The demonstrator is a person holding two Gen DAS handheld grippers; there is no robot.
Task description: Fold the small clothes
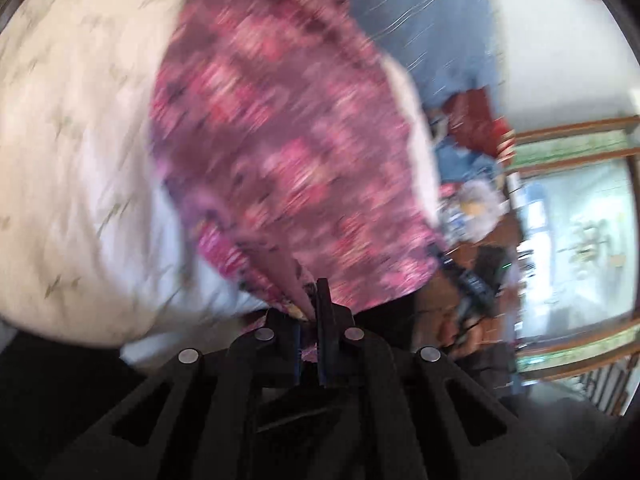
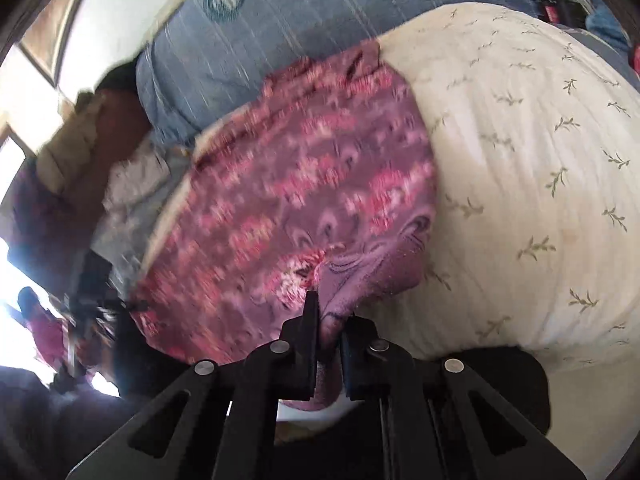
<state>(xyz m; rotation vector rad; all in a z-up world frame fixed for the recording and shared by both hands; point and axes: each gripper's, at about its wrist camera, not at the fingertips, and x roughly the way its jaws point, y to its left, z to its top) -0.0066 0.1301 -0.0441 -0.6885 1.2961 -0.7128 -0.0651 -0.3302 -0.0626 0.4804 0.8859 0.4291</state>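
Both tongs, left tongs [image 1: 311,300] and right tongs [image 2: 329,320], pinch the pink patterned garment [image 2: 304,200] over the cream bedspread [image 2: 520,160].

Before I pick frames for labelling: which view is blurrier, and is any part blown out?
Left wrist view: heavy motion streaks across the pink patterned cloth and the cream sheet; only the left gripper is sharp; the window area at right is bright.
Right wrist view: milder smear on the cloth; the sheet's sprig print is readable; the left edge is blown out white.
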